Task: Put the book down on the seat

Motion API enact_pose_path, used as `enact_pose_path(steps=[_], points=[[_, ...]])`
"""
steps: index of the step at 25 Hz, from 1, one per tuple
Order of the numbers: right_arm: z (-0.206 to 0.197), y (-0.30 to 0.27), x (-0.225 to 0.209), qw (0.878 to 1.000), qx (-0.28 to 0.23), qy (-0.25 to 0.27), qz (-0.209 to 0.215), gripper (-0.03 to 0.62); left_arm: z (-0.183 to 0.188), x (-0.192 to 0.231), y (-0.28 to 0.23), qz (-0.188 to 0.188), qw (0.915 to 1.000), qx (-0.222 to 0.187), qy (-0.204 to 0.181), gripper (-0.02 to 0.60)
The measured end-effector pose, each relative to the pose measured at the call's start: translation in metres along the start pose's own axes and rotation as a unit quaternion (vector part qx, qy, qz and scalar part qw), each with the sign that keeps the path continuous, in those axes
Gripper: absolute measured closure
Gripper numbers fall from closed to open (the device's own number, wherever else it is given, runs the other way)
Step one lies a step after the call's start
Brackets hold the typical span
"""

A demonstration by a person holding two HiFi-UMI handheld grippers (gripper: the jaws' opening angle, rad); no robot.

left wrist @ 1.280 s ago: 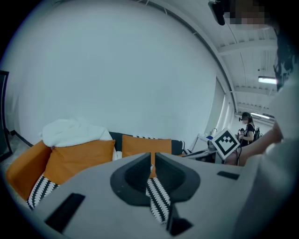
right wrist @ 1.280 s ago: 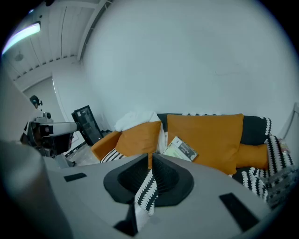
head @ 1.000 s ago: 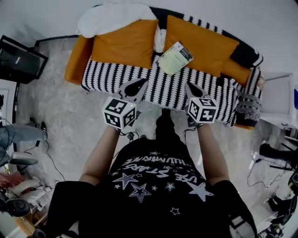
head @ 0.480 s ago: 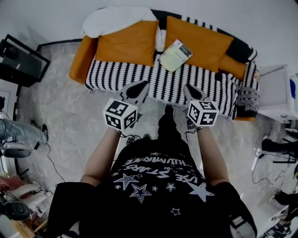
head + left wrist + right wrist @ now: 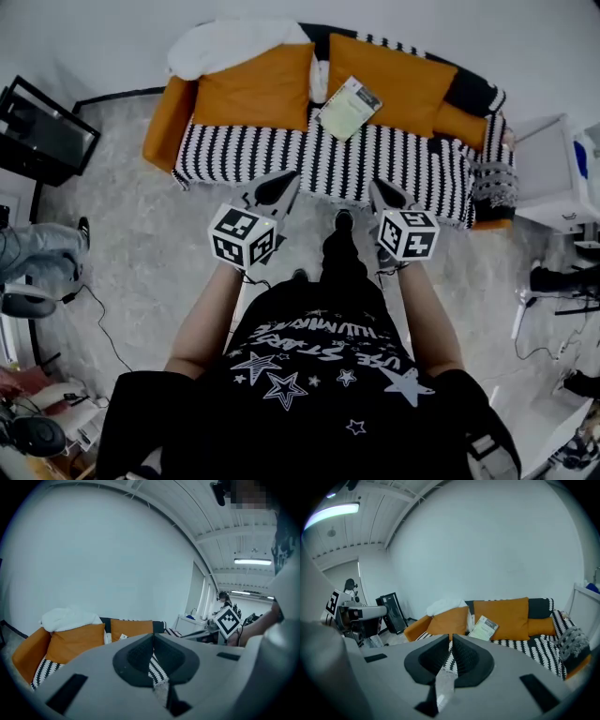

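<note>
Striped seat (image 5: 281, 150) at 12 o'clock is bearing the book (image 5: 349, 107); left gripper (image 5: 282, 182) and right gripper (image 5: 382, 191), shut and empty, are drawing back from it, suggesting the task is finishing.

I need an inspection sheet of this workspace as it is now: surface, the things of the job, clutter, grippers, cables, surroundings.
Surface: black-and-white striped sofa seat, cover lying flat.
Job's things: pale green paperback book at the back of the seat, leaning on an orange back cushion; no gripper touches it.
Clutter: white blanket on the sofa back; grey knitted throw over one end.
Grippers: left gripper and right gripper both shut, nothing between the jaws, held in front of the sofa.
Cables: black cable on the floor.
Surroundings: grey mottled floor, black screen, white cabinet.
</note>
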State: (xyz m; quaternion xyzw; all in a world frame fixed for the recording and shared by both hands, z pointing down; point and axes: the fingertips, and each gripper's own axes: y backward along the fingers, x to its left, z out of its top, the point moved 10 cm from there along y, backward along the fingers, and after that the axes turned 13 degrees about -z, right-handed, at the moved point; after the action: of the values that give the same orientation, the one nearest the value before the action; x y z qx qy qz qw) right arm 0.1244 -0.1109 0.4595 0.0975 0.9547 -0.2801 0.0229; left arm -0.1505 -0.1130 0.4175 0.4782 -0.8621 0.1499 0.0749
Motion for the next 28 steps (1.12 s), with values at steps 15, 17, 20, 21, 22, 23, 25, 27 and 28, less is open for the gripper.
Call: enact_pose_path(steps=[15, 17, 20, 21, 22, 23, 25, 27, 28], points=[[-0.012, 0.049, -0.018, 0.999, -0.024, -0.021, 0.007, 0.555, -0.005, -0.049, -0.002, 0.007, 0.9998, 0.012, -0.016, 0.574], [-0.012, 0.058, -0.025, 0.999, -0.025, -0.025, 0.007, 0.556, -0.003, -0.060, -0.008, 0.007, 0.9997, 0.014, -0.017, 0.574], [-0.015, 0.073, -0.033, 0.999, -0.028, -0.027, 0.010, 0.556, -0.005, -0.079, -0.014, 0.006, 0.9995, 0.017, -0.028, 0.574], [-0.015, 0.078, -0.035, 0.999, -0.031, -0.025, 0.011, 0.556, -0.004, -0.084, -0.016, 0.008, 0.9994, 0.017, -0.028, 0.574], [-0.014, 0.083, -0.037, 0.999, -0.034, -0.024, 0.012, 0.556, -0.003, -0.089, -0.019, 0.008, 0.9995, 0.016, -0.028, 0.574], [-0.014, 0.088, -0.040, 0.999, -0.036, -0.023, 0.013, 0.556, -0.002, -0.095, -0.022, 0.007, 0.9994, 0.017, -0.028, 0.574], [-0.016, 0.096, -0.045, 0.999, -0.036, -0.022, 0.016, 0.557, 0.000, -0.106, -0.028, 0.006, 0.9992, 0.023, -0.032, 0.574], [-0.021, 0.102, -0.048, 0.999, -0.035, -0.019, 0.019, 0.559, -0.001, -0.116, -0.031, 0.003, 0.9991, 0.026, -0.034, 0.574], [-0.025, 0.105, -0.048, 0.999, -0.034, -0.016, 0.021, 0.559, -0.003, -0.120, -0.031, 0.001, 0.9991, 0.026, -0.033, 0.574]])
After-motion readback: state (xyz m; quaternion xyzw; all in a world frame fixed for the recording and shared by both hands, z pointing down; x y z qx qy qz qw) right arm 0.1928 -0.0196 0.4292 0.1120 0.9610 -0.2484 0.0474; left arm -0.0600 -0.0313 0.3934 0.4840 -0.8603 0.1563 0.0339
